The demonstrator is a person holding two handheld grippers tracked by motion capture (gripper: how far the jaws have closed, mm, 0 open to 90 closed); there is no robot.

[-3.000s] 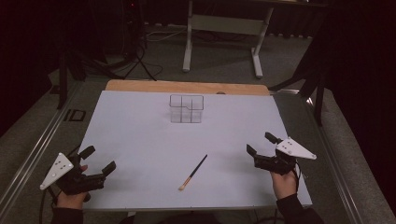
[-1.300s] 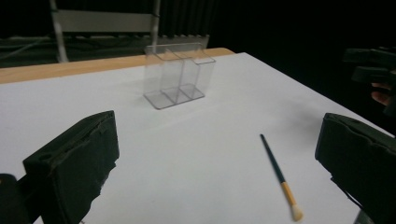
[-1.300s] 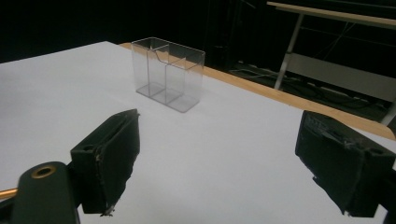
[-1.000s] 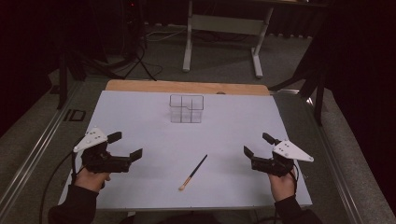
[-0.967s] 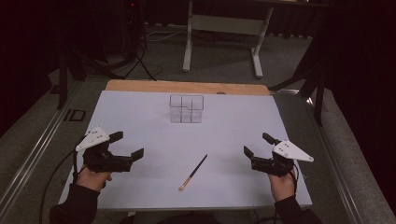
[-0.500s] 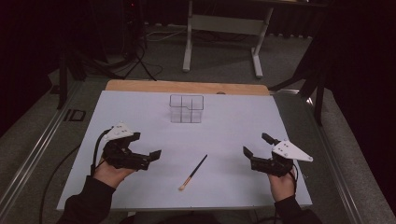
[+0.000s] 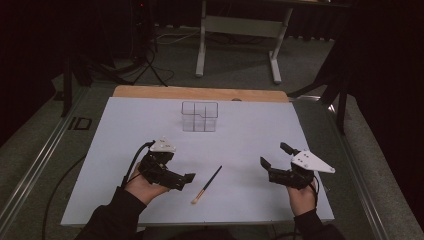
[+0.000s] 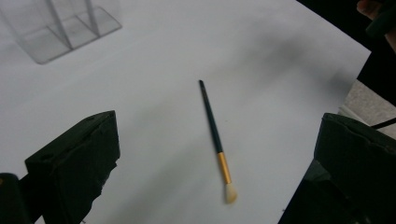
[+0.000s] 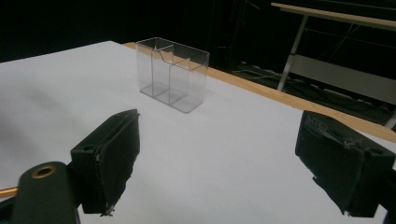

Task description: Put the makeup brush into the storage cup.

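Black-handled and thin, the brush (image 7: 207, 185) lies flat on the white surface (image 7: 250, 125), just ahead of the left tool (image 7: 186, 178) and between its widely spread jaws as the left gripper view has it, bristle end nearer that tool and handle tip pointing away. The right tool (image 7: 274, 156) hovers well to the other side of the brush, jaws likewise spread wide and holding nothing, aimed toward the clear divided holder (image 9: 172, 73) that stands far ahead of both tools.

Most likely trouble, as I judge it: the brush is slim and lies flush on the sheet, so jaws closing too high would pass over it, and closing off-centre could roll it or flick it aside. A grip near the bristles could leave the long handle drooping. Later, the light holder could tip or slide if the handle knocks its rim.

Hard to make out: in the high view the left tool's jaw tips merge with the dark hand, so their height above the sheet is unclear. The holder's inner walls are transparent, and its compartment count is uncertain. The bristles look blurred in the left gripper view.
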